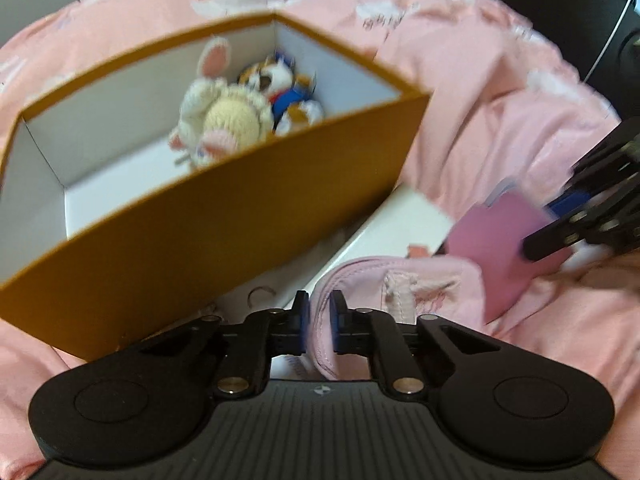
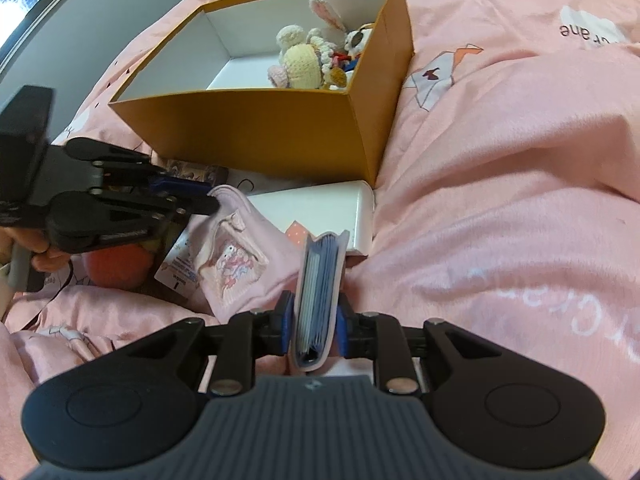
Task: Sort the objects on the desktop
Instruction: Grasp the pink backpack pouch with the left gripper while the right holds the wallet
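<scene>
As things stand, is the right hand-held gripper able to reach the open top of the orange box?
Probably yes. The right hand-held gripper, shut on a pink card holder, faces the orange box, and nothing stands between them; only a low white box lies below.

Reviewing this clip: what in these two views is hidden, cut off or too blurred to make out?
- Box floor near its front wall: hidden by that wall, both views.
- Second toy: blurred in the left view, mostly behind the rabbit in the right.
- Red round thing: partly behind the left gripper, right view.
- Card print: too small.
- Booklet pages: edge-on in the right gripper.
</scene>
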Tool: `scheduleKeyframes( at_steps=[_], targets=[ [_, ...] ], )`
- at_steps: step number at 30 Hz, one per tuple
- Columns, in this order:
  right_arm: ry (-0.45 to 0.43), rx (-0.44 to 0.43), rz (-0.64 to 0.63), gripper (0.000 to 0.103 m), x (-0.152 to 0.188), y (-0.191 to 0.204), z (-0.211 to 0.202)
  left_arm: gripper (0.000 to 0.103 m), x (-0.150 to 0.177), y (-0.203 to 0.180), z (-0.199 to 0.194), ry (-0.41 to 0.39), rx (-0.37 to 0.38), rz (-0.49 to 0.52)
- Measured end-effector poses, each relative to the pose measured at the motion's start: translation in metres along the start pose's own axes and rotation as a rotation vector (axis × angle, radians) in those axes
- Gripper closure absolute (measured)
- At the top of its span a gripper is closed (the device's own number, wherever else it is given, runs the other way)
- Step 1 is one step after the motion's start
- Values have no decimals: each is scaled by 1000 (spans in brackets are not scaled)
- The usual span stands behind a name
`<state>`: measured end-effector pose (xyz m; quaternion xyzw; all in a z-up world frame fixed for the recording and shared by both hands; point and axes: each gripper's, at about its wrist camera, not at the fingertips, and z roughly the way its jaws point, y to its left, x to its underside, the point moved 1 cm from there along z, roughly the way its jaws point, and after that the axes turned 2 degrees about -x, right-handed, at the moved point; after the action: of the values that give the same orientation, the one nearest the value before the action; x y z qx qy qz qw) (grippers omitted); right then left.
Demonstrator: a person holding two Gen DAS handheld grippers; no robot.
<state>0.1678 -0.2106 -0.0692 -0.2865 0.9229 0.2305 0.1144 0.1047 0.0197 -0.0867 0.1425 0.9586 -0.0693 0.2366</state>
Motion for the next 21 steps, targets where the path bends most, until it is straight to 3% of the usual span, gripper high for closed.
scheduleKeyframes(
  at_steps=[6, 14, 18, 21],
  targets=[
    [-30, 11, 59, 82, 6, -4, -3, 93, -1, -21, -43, -66, 96, 24],
    [-116, 38, 94, 84, 16, 0, -18, 93, 2, -54, -59, -59, 279, 53],
    [-192, 42, 62, 84, 15, 8, -38, 93, 7, -70, -55, -55, 294, 73],
    [-194, 55, 30, 84, 15, 17, -37, 92, 9, -72, -53, -64, 285, 48]
  ],
)
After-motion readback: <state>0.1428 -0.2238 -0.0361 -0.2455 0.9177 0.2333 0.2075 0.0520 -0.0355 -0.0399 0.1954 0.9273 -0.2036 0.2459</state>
